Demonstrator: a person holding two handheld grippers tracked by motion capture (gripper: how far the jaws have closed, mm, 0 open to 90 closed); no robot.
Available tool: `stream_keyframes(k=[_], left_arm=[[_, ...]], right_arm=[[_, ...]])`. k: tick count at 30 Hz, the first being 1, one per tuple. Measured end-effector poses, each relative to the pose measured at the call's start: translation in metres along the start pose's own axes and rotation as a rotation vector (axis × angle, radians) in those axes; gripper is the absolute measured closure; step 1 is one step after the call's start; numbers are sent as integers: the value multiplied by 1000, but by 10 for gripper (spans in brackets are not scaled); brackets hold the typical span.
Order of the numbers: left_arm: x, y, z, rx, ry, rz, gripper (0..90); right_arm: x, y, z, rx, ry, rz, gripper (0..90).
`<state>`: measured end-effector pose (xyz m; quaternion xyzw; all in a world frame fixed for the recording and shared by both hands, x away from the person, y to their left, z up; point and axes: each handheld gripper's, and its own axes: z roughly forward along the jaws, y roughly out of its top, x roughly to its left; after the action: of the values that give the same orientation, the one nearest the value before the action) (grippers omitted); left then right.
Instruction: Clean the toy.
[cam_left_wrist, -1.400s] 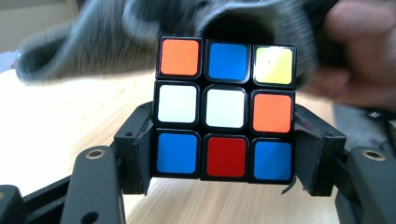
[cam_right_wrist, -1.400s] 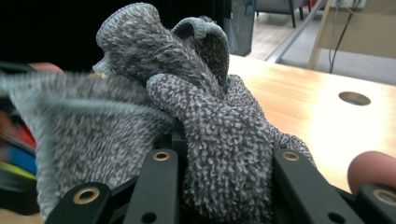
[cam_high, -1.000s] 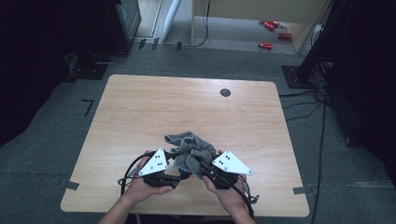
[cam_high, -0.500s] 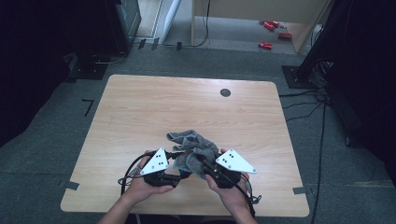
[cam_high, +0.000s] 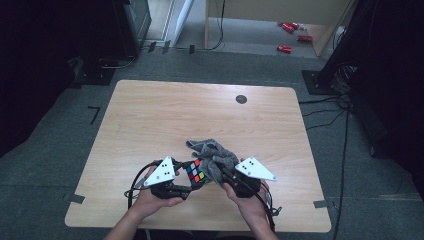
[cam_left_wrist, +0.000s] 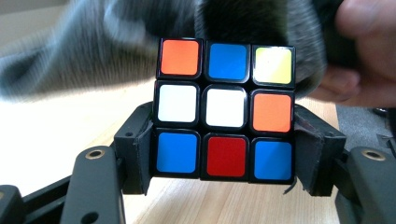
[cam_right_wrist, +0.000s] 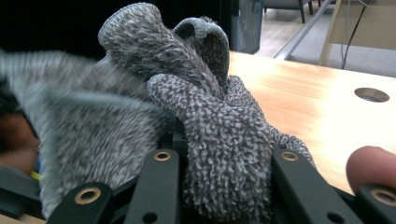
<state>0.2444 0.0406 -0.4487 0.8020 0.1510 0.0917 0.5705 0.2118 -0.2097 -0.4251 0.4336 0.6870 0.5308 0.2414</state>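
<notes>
So the left gripper (cam_high: 192, 179) has its jaws clamped on the two sides of the puzzle cube (cam_left_wrist: 225, 109) near the front edge of the table (cam_high: 150, 115), holding it up off the wood with the sticker faces exposed — my guess is so the cloth can get at them. The right gripper (cam_right_wrist: 224, 168) is pinched tight on a bunched wad of grey cloth (cam_right_wrist: 187, 116), pressed up against the cube. Cube's hard, glossy, square-tiled plastic; the cloth's a nubby, soft speckled knit — looks like wiping.

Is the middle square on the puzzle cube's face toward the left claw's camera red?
No, the cube held in the left claw has a white middle square; the red one sits just below it.
</notes>
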Motion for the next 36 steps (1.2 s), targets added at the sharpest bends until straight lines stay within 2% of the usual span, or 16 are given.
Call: stream_keyframes(k=[2, 5, 8, 9, 11, 13, 17, 19, 22, 24, 26, 29, 31, 33, 36], left_arm=[[0, -2, 3, 24, 8, 4, 345], [-4, -4, 8, 44, 8, 17, 345], [-7, -1, 7, 39, 3, 26, 345], [-7, -1, 7, 43, 10, 32, 345], [-5, -1, 4, 28, 4, 25, 345], [-3, 0, 2, 12, 1, 16, 346], [0, 0, -1, -5, 9, 5, 345], [1, 0, -1, -4, 12, 4, 345], [-1, -2, 2, 29, 32, 28, 345], [-2, -3, 6, 44, 36, 34, 345], [-5, -2, 8, 39, 34, 34, 345], [-7, 0, 6, 38, 48, 53, 345], [-8, 0, 3, 8, 54, 57, 345], [-6, 2, -1, -21, 57, 58, 345], [-2, 2, -5, -51, 56, 36, 345]], right_arm=[[5, 5, -5, -23, 14, 2, 730], [18, 11, -9, -52, 53, -44, 729], [28, 9, -8, -41, 72, -86, 728], [27, 7, -6, -48, 67, -95, 728], [23, 4, -4, -35, 65, -70, 728], [17, 0, -1, -21, 25, -82, 729], [3, -4, 5, 24, -13, -46, 729], [1, -3, 3, 20, -19, -38, 728], [4, 3, -3, -11, -9, -35, 728], [11, 7, -6, -35, 18, -57, 727], [21, 7, -7, -49, 34, -96, 726], [24, 2, -3, -44, 31, -94, 728], [18, 0, -1, -30, 24, -70, 729], [11, -2, 1, -18, -4, -61, 730], [-1, -3, 2, 7, -35, -29, 729]])
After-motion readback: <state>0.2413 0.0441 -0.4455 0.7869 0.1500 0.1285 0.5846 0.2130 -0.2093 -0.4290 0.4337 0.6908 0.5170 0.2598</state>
